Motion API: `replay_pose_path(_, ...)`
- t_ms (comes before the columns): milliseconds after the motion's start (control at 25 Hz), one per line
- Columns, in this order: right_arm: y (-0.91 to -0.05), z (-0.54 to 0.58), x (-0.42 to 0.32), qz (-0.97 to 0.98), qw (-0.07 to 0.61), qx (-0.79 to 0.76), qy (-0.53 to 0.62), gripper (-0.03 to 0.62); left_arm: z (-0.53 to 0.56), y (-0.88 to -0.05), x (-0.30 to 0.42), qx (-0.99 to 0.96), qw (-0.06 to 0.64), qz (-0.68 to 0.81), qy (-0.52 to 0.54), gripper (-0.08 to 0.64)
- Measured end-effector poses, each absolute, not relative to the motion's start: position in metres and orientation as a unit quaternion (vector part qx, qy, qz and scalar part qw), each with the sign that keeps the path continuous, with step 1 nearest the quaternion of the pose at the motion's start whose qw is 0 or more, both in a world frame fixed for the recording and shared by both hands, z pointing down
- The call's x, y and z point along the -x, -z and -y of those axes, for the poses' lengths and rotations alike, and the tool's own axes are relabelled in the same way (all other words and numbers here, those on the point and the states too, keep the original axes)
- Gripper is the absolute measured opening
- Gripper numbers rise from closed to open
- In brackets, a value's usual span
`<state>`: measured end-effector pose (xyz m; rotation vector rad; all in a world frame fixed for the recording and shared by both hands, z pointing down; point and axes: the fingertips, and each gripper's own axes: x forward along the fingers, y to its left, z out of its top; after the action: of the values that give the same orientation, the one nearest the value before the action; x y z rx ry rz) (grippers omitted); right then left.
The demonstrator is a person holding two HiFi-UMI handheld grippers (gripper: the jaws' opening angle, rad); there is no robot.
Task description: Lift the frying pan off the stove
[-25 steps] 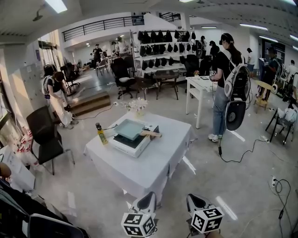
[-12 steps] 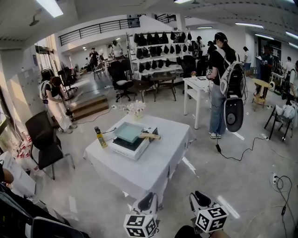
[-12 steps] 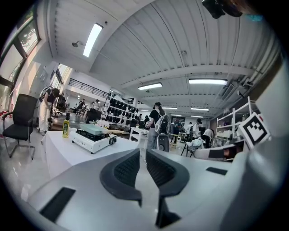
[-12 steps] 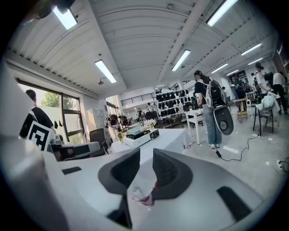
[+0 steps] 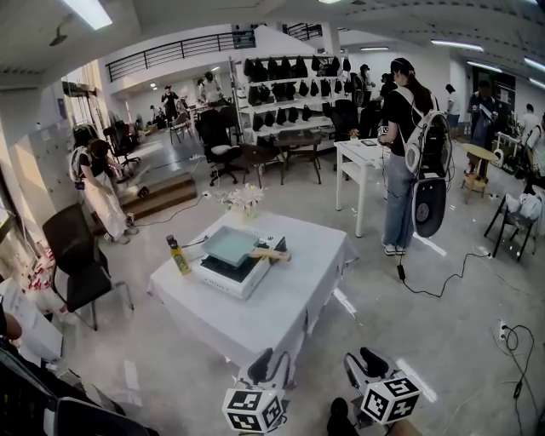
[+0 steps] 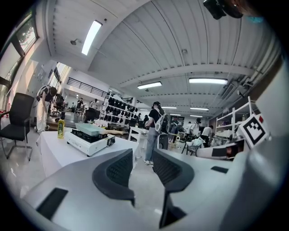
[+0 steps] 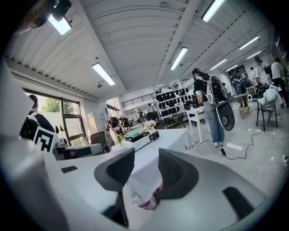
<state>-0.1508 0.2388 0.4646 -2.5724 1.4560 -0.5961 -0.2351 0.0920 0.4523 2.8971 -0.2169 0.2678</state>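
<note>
Head view: on the table [image 5: 294,298], a bottle [image 5: 178,255] stands left of the stove [image 5: 228,274]. The pan [image 5: 230,245] rests on the stove, handle pointing right. Short of the table's near edge, well apart from the pan, left tool [image 5: 262,368] and right tool [image 5: 366,366] are opening, jaws apart, empty.

Bright, even light from ceiling tubes [image 5: 92,10]; daylight through window [image 7: 50,106], slightly blown out. Shadows faint. Heavy fisheye bend at edges, black corners in gripper views, close foreground soft.
</note>
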Motion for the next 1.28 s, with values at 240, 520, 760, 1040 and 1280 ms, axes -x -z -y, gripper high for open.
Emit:
replay_pose_path(240,-0.470,-0.222,0.103,-0.489,0.058,0.850,0.189,0.173,-0.073,-0.461,0.191,-0.986,0.107,0.081,-0.095,0.140)
replay_pose_path(520,-0.476,-0.201,0.031,-0.504,0.063,0.839,0.196,0.196,-0.046,-0.471,0.133,-0.982,0.117,0.109,-0.101,0.167)
replay_pose_path(760,-0.475,-0.178,-0.036,-0.531,0.075,0.819,0.205,0.206,-0.016,-0.472,0.080,-0.976,0.129,0.145,-0.099,0.184)
replay_pose_path(1040,-0.468,-0.164,-0.090,-0.565,0.088,0.792,0.212,0.207,0.001,-0.466,0.041,-0.968,0.133,0.187,-0.098,0.192)
replay_pose_path(1280,-0.472,-0.145,-0.107,-0.591,0.098,0.768,0.227,0.207,0.014,-0.465,0.030,-0.961,0.141,0.215,-0.098,0.196)
